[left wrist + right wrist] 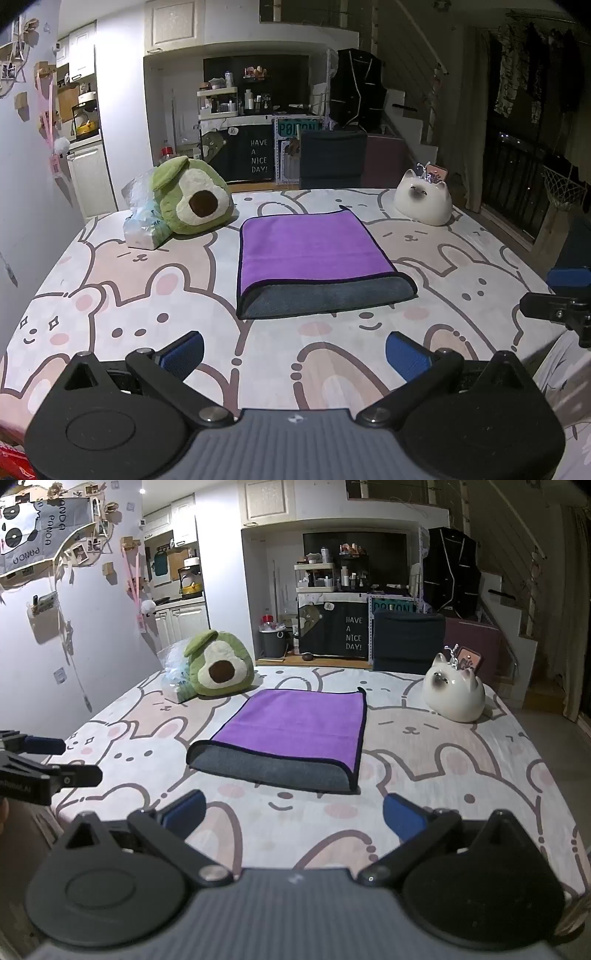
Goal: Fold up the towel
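Note:
A towel [314, 251] with a purple top face, a grey inner face and a dark hem lies folded on the bunny-print table cover [110, 280]; the grey strip shows along its near edge. It also shows in the right wrist view [295, 727]. My left gripper [294, 354] is open and empty, held near the table's front edge, short of the towel. My right gripper [294, 821] is open and empty, also short of the towel's near edge. Each gripper shows at the side of the other's view: the right one [565, 295], the left one [44, 760].
A green avocado plush [192, 203] and a plastic-wrapped tissue pack [142, 225] lie at the back left. A white cat figure [423, 201] stands at the back right. A wall runs along the left; a floor drop lies to the right.

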A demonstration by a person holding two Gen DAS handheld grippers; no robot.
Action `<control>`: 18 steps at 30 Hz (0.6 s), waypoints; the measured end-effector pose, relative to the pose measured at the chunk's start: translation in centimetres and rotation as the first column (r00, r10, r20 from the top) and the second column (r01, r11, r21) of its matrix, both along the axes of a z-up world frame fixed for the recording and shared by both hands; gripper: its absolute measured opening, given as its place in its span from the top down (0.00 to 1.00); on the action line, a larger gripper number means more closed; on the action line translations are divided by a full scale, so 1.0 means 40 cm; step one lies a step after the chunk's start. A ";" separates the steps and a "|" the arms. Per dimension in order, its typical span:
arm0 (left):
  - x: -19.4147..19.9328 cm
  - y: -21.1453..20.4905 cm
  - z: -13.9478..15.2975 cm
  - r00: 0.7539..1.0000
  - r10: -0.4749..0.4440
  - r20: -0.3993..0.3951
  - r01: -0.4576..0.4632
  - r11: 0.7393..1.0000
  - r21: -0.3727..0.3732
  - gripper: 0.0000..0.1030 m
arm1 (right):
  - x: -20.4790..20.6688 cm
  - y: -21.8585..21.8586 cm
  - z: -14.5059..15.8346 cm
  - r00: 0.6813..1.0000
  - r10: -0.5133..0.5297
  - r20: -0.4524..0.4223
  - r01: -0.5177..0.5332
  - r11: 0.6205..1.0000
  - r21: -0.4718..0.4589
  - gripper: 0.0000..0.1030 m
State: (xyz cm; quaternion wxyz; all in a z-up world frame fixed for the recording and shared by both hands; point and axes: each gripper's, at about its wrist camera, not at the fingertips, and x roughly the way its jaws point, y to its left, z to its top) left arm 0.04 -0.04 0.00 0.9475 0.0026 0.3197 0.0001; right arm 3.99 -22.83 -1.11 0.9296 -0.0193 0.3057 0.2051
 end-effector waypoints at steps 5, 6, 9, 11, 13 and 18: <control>0.003 -0.008 0.000 1.000 -0.003 0.001 0.003 1.000 0.002 0.00 | 0.000 0.000 0.000 1.000 0.000 0.000 0.000 1.000 0.002 0.00; -0.001 0.000 0.000 1.000 -0.002 0.003 0.002 1.000 -0.004 0.00 | 0.000 0.000 0.000 1.000 0.001 0.000 -0.001 1.000 0.002 0.00; 0.000 0.000 0.000 1.000 0.000 0.002 0.000 1.000 -0.004 0.00 | 0.001 0.001 -0.002 1.000 0.001 -0.001 -0.001 1.000 0.002 0.00; 0.000 0.000 0.000 1.000 -0.001 0.002 0.001 1.000 -0.004 0.00 | 0.001 0.000 -0.002 1.000 0.001 -0.002 -0.001 1.000 0.001 0.00; 0.000 0.000 0.000 1.000 0.000 0.002 0.000 1.000 -0.004 0.00 | 0.001 0.000 -0.001 1.000 0.001 -0.003 -0.001 1.000 0.001 0.00; 0.000 0.000 0.000 1.000 -0.001 0.001 0.001 1.000 -0.004 0.00 | 0.001 -0.001 -0.001 1.000 0.000 -0.002 0.000 1.000 0.001 0.00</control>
